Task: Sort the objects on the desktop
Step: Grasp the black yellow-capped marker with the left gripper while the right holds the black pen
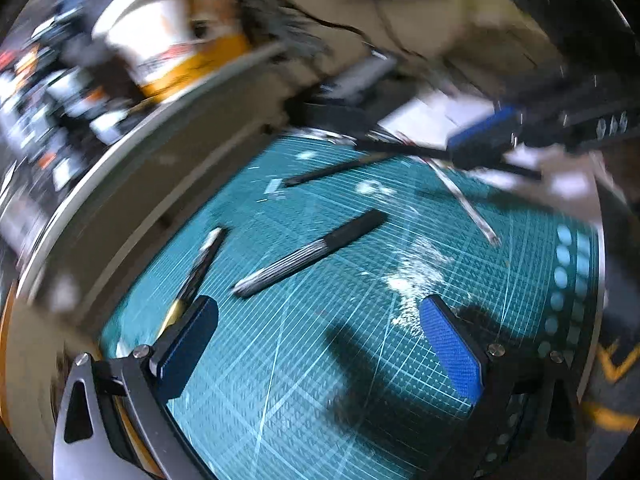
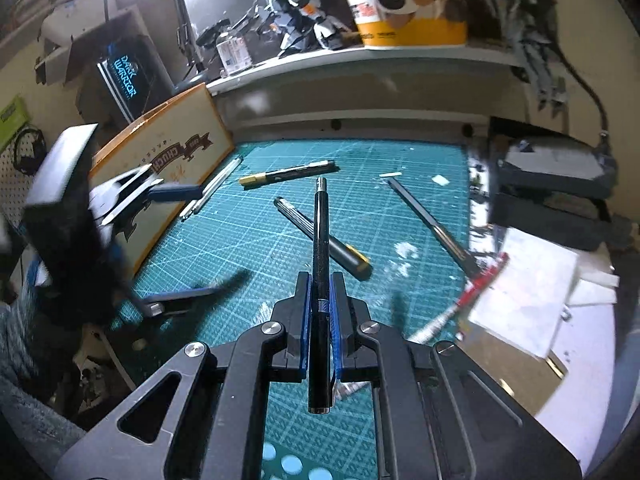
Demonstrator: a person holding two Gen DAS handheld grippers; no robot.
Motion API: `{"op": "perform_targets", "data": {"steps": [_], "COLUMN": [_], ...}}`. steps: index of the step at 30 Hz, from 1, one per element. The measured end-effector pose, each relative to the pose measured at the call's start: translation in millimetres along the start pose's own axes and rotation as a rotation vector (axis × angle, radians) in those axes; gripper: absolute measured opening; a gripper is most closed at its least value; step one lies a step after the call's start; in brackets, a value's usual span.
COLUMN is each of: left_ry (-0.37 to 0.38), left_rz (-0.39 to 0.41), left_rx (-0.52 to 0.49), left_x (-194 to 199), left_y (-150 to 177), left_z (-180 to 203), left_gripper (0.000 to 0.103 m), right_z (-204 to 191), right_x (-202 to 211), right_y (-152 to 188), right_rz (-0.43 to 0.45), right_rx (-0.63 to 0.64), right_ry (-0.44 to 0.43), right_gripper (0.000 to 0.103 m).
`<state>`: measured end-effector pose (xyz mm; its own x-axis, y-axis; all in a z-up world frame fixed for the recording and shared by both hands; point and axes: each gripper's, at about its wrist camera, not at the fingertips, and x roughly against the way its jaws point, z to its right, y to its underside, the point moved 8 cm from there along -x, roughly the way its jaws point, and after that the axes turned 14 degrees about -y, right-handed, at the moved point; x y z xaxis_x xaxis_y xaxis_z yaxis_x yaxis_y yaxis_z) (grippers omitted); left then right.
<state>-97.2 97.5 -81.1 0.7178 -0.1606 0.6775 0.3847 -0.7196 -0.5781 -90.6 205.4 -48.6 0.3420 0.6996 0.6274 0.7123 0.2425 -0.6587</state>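
In the right wrist view my right gripper [image 2: 322, 282] is shut on a black pen [image 2: 321, 220], which points forward above the green cutting mat [image 2: 248, 248]. On the mat lie a ribbed grey pen [image 2: 308, 228] with a yellow end, a gold-capped marker [image 2: 288, 172], a dark slim tool [image 2: 432, 224] and a white pen [image 2: 212, 190]. My left gripper [image 1: 320, 324] hangs open over the mat, nothing between its fingers. The ribbed pen [image 1: 308, 256] lies just ahead of it, and the marker [image 1: 200, 264] is by its left finger. This gripper [image 2: 180, 244] appears blurred at the left of the right wrist view.
A framed sign [image 2: 168, 168] leans at the mat's left edge. A shelf [image 2: 360, 60] behind carries a model robot [image 2: 296, 4] and a dog-print box [image 2: 412, 4]. Right of the mat sit white paper [image 2: 528, 292], a red-and-white pen [image 2: 472, 296] and a dark stand [image 2: 556, 176].
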Motion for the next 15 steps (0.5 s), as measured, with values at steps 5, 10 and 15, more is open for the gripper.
{"op": "perform_targets", "data": {"steps": [5,10,15], "left_ry": [0.118,0.175,0.133], "left_rz": [-0.073,-0.135,-0.137], "left_rx": [-0.036,0.022,-0.084], "left_x": [-34.2,-64.6,-70.5], "left_y": [-16.2,-23.5,-25.1], "left_z": [10.9,12.6,18.6], "left_gripper": [0.081,0.066,0.065], "right_z": [6.9,17.4,27.1], "right_x": [12.1,16.5,19.3], "right_y": [14.8,31.4,39.2], "right_rz": [-0.004,0.006,0.002], "right_rx": [-0.022,-0.062,-0.077], "right_ry": [-0.001,-0.034,-0.047], "right_gripper": [0.009,0.009,0.009]}}
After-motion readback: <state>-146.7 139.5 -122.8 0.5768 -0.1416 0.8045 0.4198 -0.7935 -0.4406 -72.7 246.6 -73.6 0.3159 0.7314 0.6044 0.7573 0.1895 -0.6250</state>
